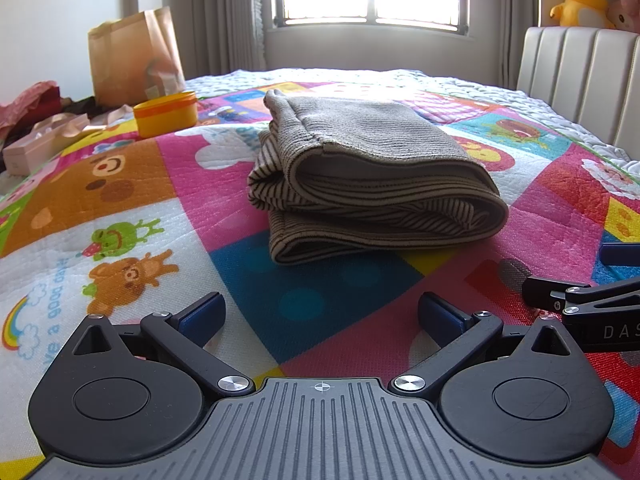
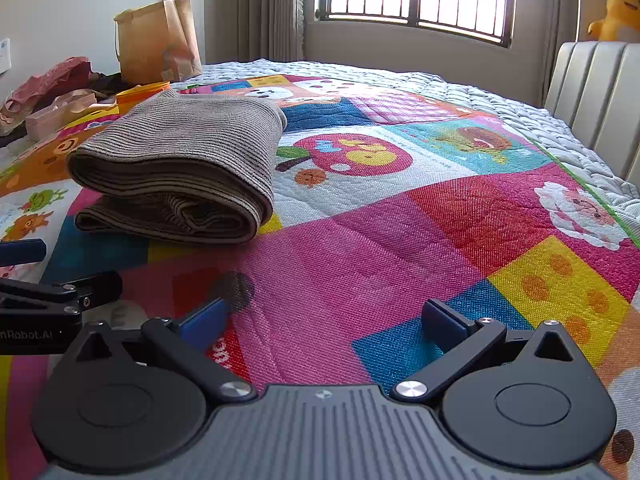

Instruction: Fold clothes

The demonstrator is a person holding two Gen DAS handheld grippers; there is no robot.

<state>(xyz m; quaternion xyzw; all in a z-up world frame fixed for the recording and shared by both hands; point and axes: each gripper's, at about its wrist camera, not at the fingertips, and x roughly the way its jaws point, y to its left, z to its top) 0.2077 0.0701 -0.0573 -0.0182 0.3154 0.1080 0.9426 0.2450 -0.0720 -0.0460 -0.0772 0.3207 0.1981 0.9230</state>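
Both sets of fingers are spread wide and empty, low over the mat [image 1: 192, 184]: left gripper [image 1: 322, 316], right gripper [image 2: 324, 320]. The folded garment [image 1: 372, 184] lies dead ahead of the left, nearer it, long axis roughly crosswise. Readable: "DAS", "nRobot.AI", perhaps "a good day".

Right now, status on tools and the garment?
Left tool open, empty. Right tool open, empty. Grey-brown striped knit garment folded on colourful cartoon mat, untouched. Nothing in the way.
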